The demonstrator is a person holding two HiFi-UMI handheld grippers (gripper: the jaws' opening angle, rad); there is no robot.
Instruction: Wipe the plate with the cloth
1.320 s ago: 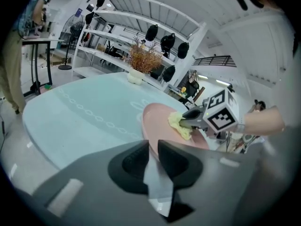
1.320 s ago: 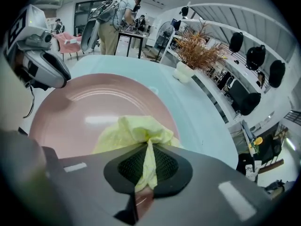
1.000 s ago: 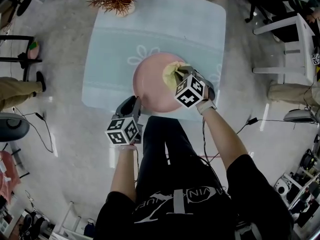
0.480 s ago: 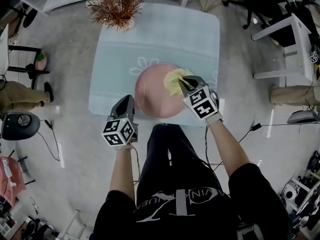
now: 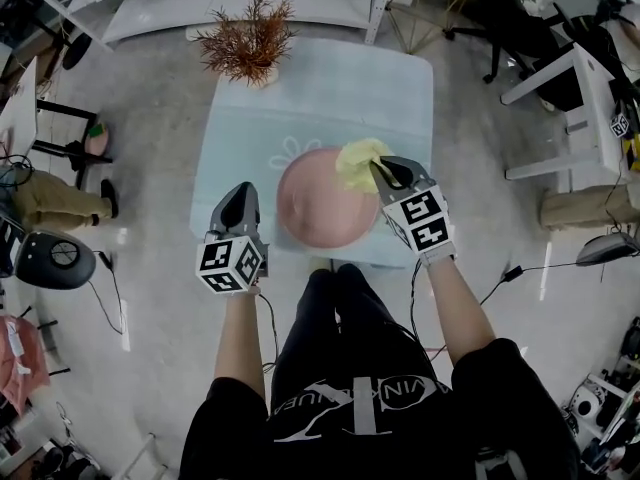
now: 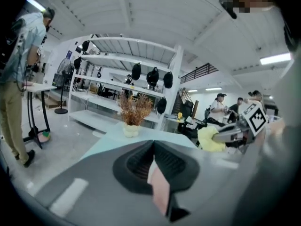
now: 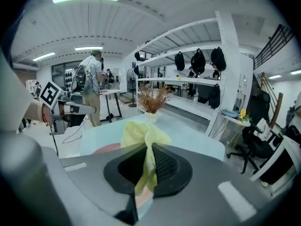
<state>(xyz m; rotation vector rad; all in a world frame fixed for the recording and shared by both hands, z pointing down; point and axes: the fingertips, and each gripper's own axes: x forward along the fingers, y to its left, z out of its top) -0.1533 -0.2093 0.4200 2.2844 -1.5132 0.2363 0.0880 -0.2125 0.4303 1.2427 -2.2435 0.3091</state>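
A round pink plate (image 5: 320,203) lies on the light blue table (image 5: 310,98). My right gripper (image 5: 383,171) is shut on a yellow cloth (image 5: 360,161), which hangs over the plate's far right rim. In the right gripper view the cloth (image 7: 143,135) is bunched between the jaws, with the plate (image 7: 109,149) below. My left gripper (image 5: 240,196) hovers left of the plate, apart from its rim, with its jaws together and nothing visibly held. From the left gripper view I see the right gripper (image 6: 229,134) and the cloth (image 6: 208,139).
A dried plant in a pot (image 5: 250,43) stands at the table's far left corner. White shelving (image 6: 127,79) lies beyond the table. A person (image 7: 91,86) stands at a desk to the left. Chairs and a white table (image 5: 590,98) are on the right.
My left gripper has drawn back leftward from the plate's near left rim. The right gripper with the cloth has shifted toward the plate's far right edge.
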